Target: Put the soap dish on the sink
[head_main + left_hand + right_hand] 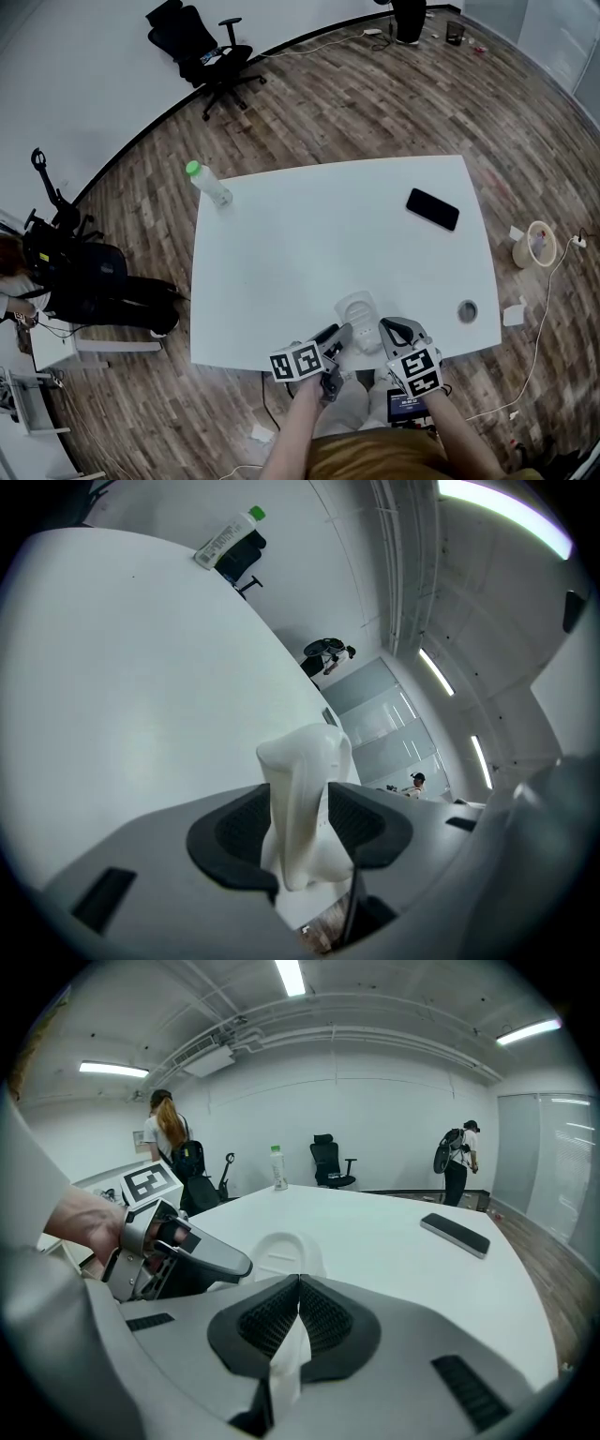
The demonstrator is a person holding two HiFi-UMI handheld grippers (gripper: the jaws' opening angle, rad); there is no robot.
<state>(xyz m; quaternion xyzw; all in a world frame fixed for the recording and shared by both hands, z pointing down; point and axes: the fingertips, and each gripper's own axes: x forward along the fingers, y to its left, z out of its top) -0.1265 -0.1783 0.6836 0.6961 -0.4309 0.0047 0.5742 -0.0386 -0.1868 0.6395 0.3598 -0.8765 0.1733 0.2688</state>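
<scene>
Grippers: two, both mine, side by side low over the near edge of the table [309, 244].
Left gripper [337, 336]: one; my jaws stand wide apart with the near rim of the soap dish [359, 307] between the pads. The rim lies close to one pad, but I see no squeeze on it.
Right gripper [392, 328]: one; my jaws are closed pad to pad with nothing I can name between them. It sits just right of the dish.
Marker cubes: two, one on each gripper, left [296, 361] and right [422, 367], each showing black-and-white squares.
Soap dish: one, white, rounded, lying flat on the table near its front edge, between my two grippers.
Table: one, white, rectangular, mostly bare.
Cable port [467, 310]: one, a small grey round fitting set in the tabletop, right of the dish and apart from it.
Phone [432, 208]: one, black, lying flat toward the far right of the table, well apart from the dish.
Bottle [208, 184]: one, clear with a green cap, upright at the far left corner of the table.
Pale round container [534, 244]: one, on the wooden floor beyond the table's right edge.
Office chair [204, 49]: one, black, on castors, by the far wall.
People: two, one in dark clothes at the left [66, 272], one standing at the far end of the room [408, 17].
</scene>
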